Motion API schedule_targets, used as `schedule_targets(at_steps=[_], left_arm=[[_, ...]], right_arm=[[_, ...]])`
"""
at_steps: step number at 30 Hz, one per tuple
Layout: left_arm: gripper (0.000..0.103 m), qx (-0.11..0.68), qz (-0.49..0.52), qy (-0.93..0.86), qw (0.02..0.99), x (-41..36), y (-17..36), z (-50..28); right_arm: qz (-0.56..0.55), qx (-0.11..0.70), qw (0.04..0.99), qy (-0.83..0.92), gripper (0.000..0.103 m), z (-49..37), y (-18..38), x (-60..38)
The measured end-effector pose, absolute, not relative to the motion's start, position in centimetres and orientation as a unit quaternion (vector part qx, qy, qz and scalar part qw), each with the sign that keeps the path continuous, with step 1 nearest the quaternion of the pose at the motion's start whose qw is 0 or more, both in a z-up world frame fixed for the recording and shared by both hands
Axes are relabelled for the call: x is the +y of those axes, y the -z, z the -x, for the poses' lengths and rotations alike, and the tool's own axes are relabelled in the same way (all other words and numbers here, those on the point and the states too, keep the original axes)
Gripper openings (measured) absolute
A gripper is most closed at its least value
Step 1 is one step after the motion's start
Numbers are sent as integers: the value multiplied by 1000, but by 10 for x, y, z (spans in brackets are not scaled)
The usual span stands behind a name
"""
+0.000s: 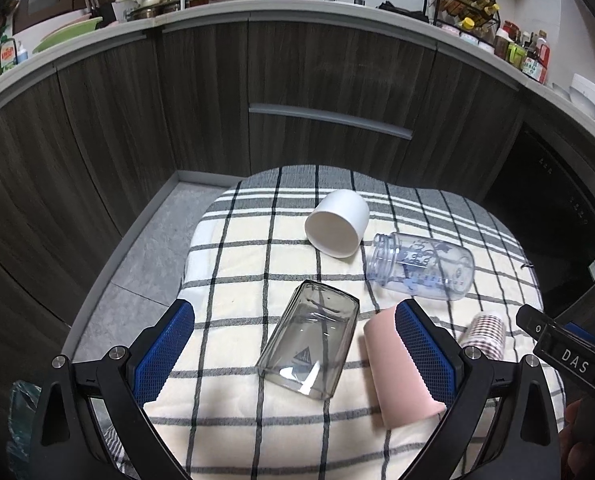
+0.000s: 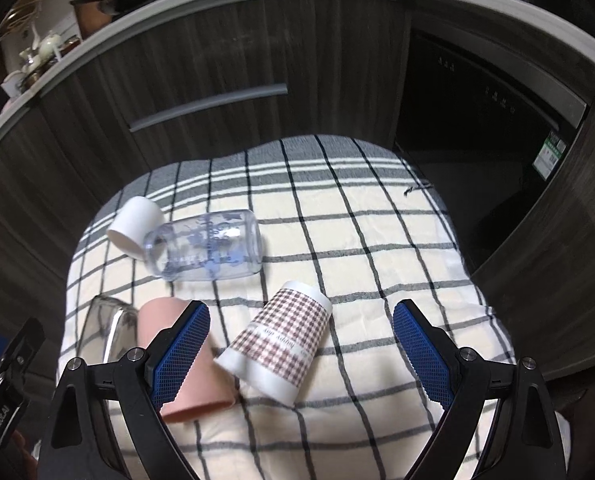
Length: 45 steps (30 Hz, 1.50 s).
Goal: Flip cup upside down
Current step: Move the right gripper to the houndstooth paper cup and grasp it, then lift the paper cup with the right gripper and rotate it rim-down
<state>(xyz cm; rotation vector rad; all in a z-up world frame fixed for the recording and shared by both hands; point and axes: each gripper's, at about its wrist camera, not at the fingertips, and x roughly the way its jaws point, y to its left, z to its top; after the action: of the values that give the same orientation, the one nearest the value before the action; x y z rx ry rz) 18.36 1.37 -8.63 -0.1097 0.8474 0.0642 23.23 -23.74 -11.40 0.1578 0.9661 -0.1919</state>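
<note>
Left gripper: blue-padded jaws spread wide, holding nothing; smoky clear square glass tumbler lies on its side between them, untouched, triangle logo on its wall. Right gripper: jaws wide, empty; houndstooth-sleeved white paper cup, lying tilted, printed "happy day". Pink cylindrical cup on its side beside it. Farther: clear blue-printed bottle touching white plastic cup, both toppled. Checked cream cloth: bare room rightward. Dark wood-grain cabinets beyond.
</note>
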Motion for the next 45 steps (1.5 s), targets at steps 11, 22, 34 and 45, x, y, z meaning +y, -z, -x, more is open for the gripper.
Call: schedule_targets(at_steps=[11,22,34,45], left_arm=[[102,434,57,-32,899,17,114,-205],[102,438,57,-21,897,16,113,-195],[102,425,68,13,902,17,85,-134],[102,428,60,-1,902,45,79,-68]], right_arm=[[-109,527,837,100,93,-265,170,-240],[-156,548,820,65,62,-267,185,-250],[-148,521,840,27,61,-213,130,-243],[-110,569,813,-56,61,-146,141,-186]])
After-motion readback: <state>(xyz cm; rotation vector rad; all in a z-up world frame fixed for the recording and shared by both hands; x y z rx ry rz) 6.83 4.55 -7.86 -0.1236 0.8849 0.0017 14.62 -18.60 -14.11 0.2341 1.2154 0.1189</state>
